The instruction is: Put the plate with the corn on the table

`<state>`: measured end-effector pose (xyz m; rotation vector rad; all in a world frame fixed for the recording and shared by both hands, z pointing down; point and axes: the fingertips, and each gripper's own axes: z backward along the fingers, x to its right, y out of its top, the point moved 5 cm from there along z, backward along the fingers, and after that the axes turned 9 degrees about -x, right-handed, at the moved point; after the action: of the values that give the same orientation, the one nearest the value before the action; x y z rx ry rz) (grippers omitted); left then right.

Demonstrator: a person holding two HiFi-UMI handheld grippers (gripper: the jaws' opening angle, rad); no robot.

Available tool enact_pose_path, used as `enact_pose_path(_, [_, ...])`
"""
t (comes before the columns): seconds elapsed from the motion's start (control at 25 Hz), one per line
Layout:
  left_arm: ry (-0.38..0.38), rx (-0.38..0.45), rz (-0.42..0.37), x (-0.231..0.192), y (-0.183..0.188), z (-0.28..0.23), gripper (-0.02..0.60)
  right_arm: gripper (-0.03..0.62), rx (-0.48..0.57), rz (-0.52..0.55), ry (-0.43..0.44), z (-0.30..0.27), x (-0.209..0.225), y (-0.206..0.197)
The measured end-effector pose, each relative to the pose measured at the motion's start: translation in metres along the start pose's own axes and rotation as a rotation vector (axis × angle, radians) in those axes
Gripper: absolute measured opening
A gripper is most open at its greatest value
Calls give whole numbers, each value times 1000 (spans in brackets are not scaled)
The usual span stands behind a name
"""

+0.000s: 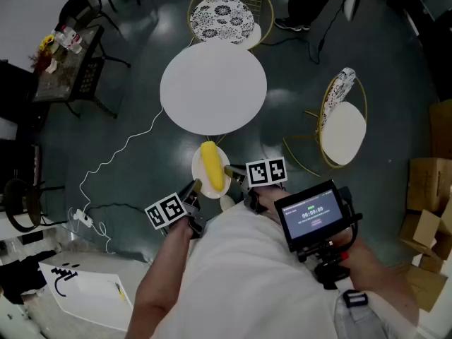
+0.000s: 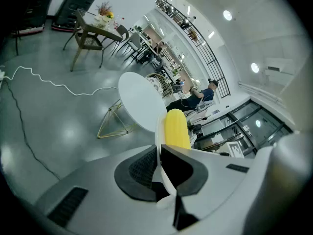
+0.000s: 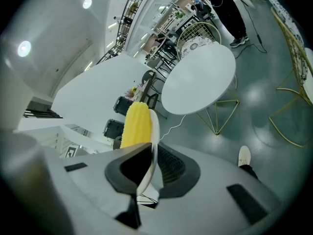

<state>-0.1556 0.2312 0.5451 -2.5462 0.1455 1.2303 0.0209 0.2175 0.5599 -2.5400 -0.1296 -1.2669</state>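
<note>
A white shirt [image 1: 240,274] fills the foreground, its wearer just short of the round white table [image 1: 213,87]. The left gripper [image 1: 194,187] and right gripper [image 1: 229,171] each clamp the rim of a white plate [image 1: 197,167] from opposite sides, just beside the table's near edge, not on it. A yellow corn cob [image 1: 211,167] lies on the plate

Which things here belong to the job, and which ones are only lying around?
Job: plate, corn, round white table, left gripper and right gripper, both clamped on the plate.
Lying about: patterned-cushion chair, second wire chair, white cable, cardboard boxes.
</note>
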Motion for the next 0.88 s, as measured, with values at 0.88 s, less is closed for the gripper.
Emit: enact_pose_path(0.88, [-14, 68, 40, 46, -76, 4, 34, 43, -51, 85, 3, 67, -3, -40])
